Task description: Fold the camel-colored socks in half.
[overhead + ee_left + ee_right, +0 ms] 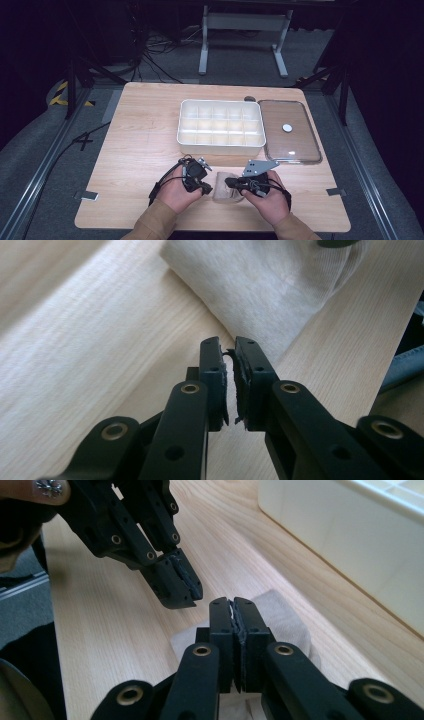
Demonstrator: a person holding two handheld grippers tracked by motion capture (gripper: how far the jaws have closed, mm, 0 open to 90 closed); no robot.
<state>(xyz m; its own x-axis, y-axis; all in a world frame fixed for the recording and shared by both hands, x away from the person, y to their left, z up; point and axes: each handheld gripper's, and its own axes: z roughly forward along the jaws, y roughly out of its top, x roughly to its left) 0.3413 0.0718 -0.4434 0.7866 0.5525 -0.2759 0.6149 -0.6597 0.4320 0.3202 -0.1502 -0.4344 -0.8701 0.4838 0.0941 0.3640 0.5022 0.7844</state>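
— So, where does the small beige folded fabric piece (227, 186) lie?

— Flat on the light wooden table (140, 145), close to its near edge, a little right of the middle, between the two hands.

— And the black two-jaw grippers?

— In the right gripper view, the right gripper (233, 611) has its jaws pressed together over the cloth, with a pale sliver between the pads; I judge it pinches a fold, though I cannot be sure. The left gripper (228, 354) is nearly closed with a narrow gap, its tips just short of the cloth's edge, holding nothing.

— What makes this step go well?

— Probably keep the right pinch firm so the cloth does not slide on the smooth wood, then spread the left jaws and bring them low to the near corner, catching one layer only. Lifting evenly should keep the fold from bunching.

— Anything nearby to mind?

— Toward the far edge stands the white plastic compartment box (220, 129), with its clear brown-tinted lid (289, 131) just beside it on the right; both sit well apart.
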